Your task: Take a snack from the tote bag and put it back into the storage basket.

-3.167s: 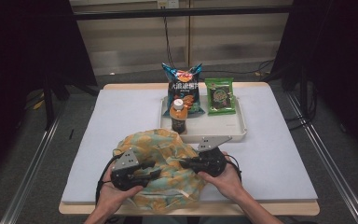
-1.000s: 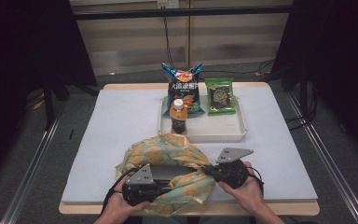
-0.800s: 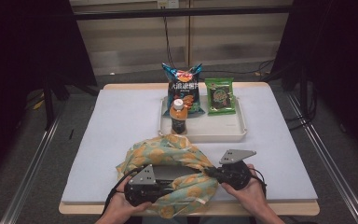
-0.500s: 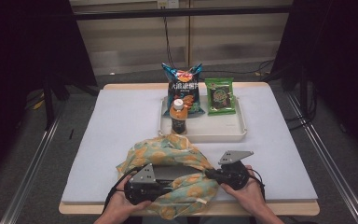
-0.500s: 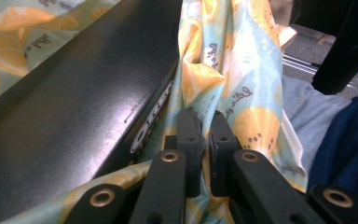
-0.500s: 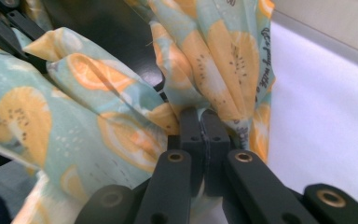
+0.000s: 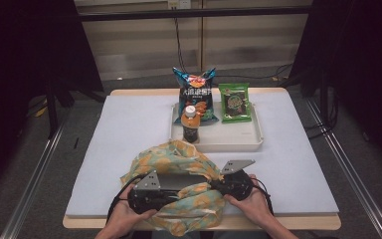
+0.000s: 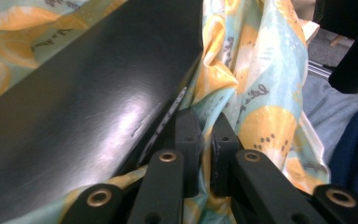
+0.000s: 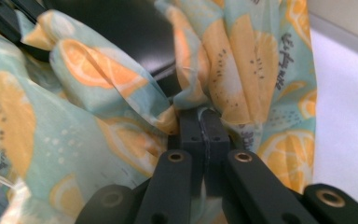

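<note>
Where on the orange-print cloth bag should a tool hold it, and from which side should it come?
Probably at the rim of the bag's mouth, from the outer sides. The cloth bag is limp, so a thin fold fits between the jaws. The left tool and right tool pinch such folds, holding the mouth apart around a dark flat panel.

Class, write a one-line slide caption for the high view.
Two hand-held grippers, left gripper and right gripper, pinch the fruit-print bag near the table's front edge.
</note>
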A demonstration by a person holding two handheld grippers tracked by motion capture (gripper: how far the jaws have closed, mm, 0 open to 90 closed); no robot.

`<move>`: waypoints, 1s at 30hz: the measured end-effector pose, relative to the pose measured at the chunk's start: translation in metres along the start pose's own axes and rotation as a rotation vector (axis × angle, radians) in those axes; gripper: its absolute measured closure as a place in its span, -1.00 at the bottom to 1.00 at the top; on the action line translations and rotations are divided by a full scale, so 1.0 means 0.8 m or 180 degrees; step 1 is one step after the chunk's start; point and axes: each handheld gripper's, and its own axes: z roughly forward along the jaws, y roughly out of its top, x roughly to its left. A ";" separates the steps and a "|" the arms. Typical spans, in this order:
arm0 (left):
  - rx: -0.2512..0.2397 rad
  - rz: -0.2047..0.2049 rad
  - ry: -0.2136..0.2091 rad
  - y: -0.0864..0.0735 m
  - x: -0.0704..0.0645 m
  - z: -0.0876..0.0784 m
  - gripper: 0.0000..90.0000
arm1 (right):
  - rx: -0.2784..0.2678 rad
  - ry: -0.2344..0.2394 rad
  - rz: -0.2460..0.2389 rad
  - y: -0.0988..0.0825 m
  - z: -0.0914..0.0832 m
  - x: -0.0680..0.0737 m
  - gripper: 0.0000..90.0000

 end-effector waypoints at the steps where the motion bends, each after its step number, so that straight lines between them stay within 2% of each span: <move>1: 0.0092 0.0037 0.0010 0.002 0.000 -0.001 0.88 | 0.0023 -0.0006 0.0001 -0.002 0.002 0.000 1.00; 4: -0.0006 0.0020 -0.0001 0.001 -0.004 0.001 0.84 | 0.0033 -0.0021 -0.0022 -0.003 0.002 0.000 1.00; 6: 0.0020 0.0033 -0.0007 0.002 -0.003 -0.001 0.79 | 0.0037 -0.0029 -0.0021 -0.004 0.002 0.001 1.00; 7: -0.0075 -0.0020 0.0000 0.003 -0.005 -0.005 0.75 | 0.0043 -0.0032 -0.0030 -0.005 0.000 0.000 0.98; 9: -0.0231 -0.0046 -0.0058 0.003 -0.006 -0.012 0.70 | 0.0002 -0.0029 -0.0032 -0.005 -0.005 -0.002 0.89; 10: -0.0231 -0.0046 -0.0058 0.003 -0.006 -0.012 0.67 | 0.0002 -0.0029 -0.0032 -0.005 -0.005 -0.002 0.89; 11: -0.0305 -0.0058 -0.0077 0.005 -0.008 -0.018 0.64 | -0.0085 -0.0026 0.0021 -0.004 -0.015 -0.004 0.75; 13: -0.0365 -0.0080 -0.0085 0.006 -0.011 -0.018 0.61 | -0.0133 -0.0013 0.0008 -0.003 -0.018 -0.004 0.72; 16: -0.0460 -0.0105 -0.0107 0.010 -0.015 -0.021 0.58 | -0.0279 0.0010 0.0042 0.001 -0.032 -0.005 0.57; 21: -0.0618 -0.0121 -0.0148 0.020 -0.021 -0.027 0.45 | -0.0468 0.0044 0.0019 0.009 -0.053 -0.003 0.39; 22: -0.0674 -0.0160 -0.0147 0.023 -0.024 -0.028 0.39 | -0.0520 0.0042 0.0011 0.011 -0.059 -0.003 0.30; 23: -0.0675 -0.0133 -0.0142 0.025 -0.024 -0.028 0.39 | -0.0549 0.0051 0.0013 0.012 -0.063 -0.003 0.27; 26: -0.0707 -0.0159 -0.0142 0.030 -0.024 -0.027 0.39 | -0.0593 0.0039 -0.0002 0.015 -0.068 -0.003 0.26; 30: -0.0766 -0.0168 -0.0143 0.041 -0.023 -0.024 0.37 | -0.0642 0.0105 -0.0011 0.029 -0.071 -0.001 0.35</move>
